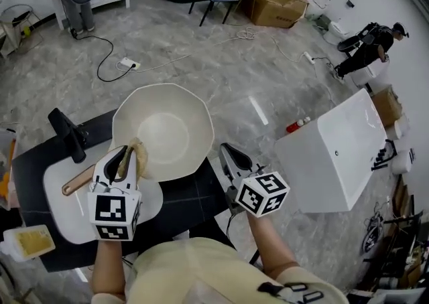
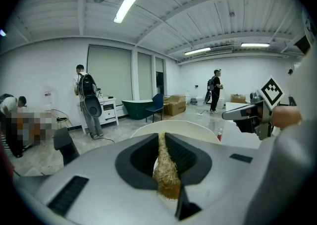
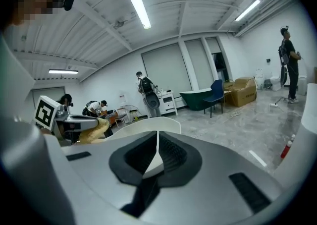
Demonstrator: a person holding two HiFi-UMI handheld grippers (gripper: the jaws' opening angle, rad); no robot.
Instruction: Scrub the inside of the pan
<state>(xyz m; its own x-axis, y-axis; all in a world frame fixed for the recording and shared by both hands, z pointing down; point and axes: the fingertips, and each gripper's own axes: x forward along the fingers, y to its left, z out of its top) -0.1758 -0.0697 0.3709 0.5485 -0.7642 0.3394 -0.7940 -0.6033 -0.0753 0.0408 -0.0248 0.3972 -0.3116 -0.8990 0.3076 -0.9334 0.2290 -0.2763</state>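
Currently the left gripper (image 1: pixel 126 157) is clamping a soft, golden fibrous scouring pad (image 2: pixel 166 173) tight between its jaws at the near rim of the cream faceted pan (image 1: pixel 164 128). The pan is sitting on a white board (image 1: pixel 59 203); it is looking rigid and smooth, probably slippery. Its wooden handle (image 1: pixel 77 181) is offering the steadying hold. The right gripper (image 1: pixel 229 155) is hanging closed on nothing, just beside the rim. A black stand (image 1: pixel 67 134) is crowding the handle side.
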